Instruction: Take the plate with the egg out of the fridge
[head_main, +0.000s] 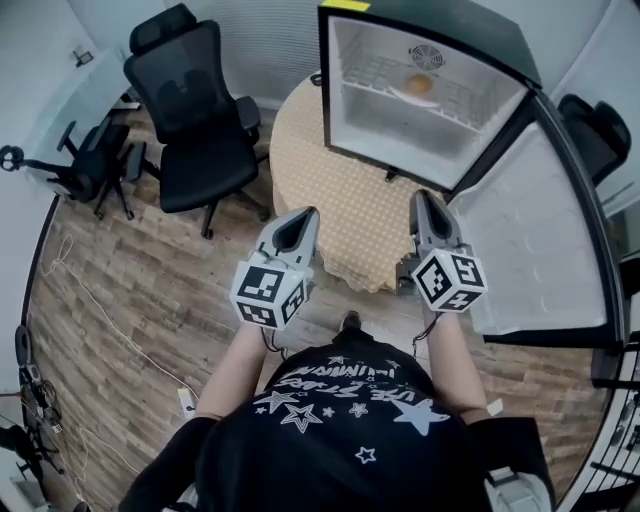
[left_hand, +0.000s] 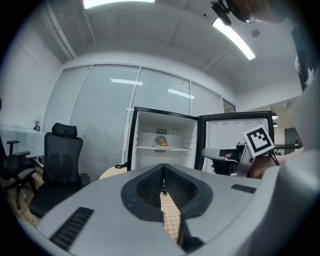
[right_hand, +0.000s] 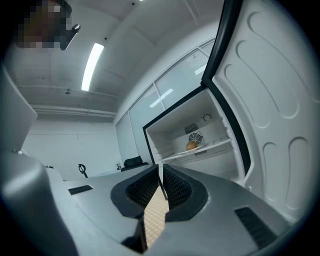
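Office: fridge (head_main: 400, 140) on round table (head_main: 340, 200) — door (head_main: 540, 230) wide, exposing plate (head_main: 400, 96) with egg (head_main: 420, 84); left gripper (head_main: 305, 216) and right gripper (head_main: 422, 198) closed, empty.

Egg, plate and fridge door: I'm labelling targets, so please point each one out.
egg (head_main: 420, 84), head view, middle of its shell.
plate (head_main: 399, 95), head view, left rim beside the egg.
fridge door (head_main: 530, 240), head view, bare inner panel.

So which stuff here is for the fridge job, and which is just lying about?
For the job: fridge, plate, egg, left tongs, right tongs.
Just lying about: black chair, smaller chair, floor cable.
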